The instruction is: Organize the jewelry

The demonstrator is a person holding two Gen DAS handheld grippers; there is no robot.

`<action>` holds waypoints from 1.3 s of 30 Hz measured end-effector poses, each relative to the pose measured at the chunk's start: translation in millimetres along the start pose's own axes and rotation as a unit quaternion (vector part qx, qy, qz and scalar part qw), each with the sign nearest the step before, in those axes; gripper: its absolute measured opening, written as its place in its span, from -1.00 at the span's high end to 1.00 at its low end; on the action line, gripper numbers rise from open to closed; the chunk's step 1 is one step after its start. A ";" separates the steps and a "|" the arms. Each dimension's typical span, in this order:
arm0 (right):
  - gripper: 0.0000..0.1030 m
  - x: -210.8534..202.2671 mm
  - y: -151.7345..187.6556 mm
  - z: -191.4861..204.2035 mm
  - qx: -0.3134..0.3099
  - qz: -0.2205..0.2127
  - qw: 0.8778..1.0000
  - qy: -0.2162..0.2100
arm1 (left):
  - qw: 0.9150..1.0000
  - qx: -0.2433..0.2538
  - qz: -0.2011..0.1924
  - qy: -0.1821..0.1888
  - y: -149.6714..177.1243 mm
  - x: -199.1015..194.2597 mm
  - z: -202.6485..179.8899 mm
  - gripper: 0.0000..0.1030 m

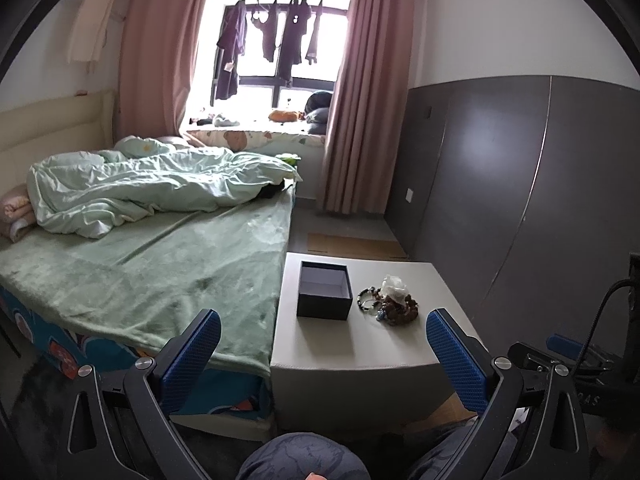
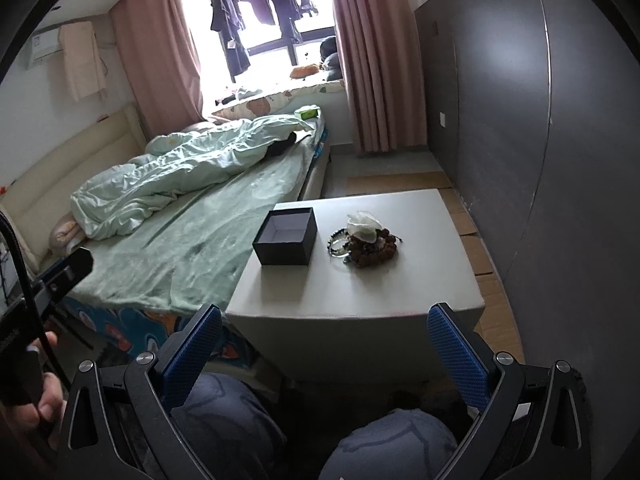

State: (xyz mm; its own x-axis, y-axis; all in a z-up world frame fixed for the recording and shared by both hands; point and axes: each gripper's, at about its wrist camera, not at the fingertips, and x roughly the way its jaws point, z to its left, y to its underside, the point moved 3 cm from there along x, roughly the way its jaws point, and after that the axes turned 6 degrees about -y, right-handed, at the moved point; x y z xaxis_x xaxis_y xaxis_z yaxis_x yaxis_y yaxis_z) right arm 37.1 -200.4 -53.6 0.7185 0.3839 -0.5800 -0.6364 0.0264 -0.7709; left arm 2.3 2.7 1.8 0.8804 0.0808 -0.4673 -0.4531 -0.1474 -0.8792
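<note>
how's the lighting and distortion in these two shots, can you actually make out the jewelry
Left wrist view: window blown out, wall panel edges bowed by fisheye. Right wrist view: same glare, jewelry pile visible beside open box, beads too small to separate.

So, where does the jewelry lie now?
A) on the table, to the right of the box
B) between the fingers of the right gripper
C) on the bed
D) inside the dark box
A: the jewelry sits in a heap on the table, beside the open box, whose inside looks bare; both grippers, left and right, are open and hold nothing.
</note>
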 end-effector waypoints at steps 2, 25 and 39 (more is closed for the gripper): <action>-0.99 1.1 3.7 -4.8 0.014 0.002 1.000 0.003 | 1.000 0.000 0.001 -0.002 1.4 -0.1 2.4 -0.99; -0.99 8.3 0.7 0.6 0.025 0.007 1.000 0.000 | 1.000 0.016 0.001 -0.012 2.5 6.1 0.2 -0.99; -0.99 60.2 -24.0 -35.9 0.041 0.030 0.999 -0.002 | 0.999 -0.005 0.032 0.026 -7.2 75.3 1.7 -0.99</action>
State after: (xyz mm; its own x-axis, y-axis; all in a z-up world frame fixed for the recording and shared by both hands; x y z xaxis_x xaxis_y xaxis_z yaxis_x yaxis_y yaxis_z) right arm 105.6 -211.1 -79.5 0.6770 0.3916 -0.6231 -0.6994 0.0786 -0.7104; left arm 71.6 11.5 -27.2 0.8554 0.0200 -0.5175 -0.5081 -0.1613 -0.8461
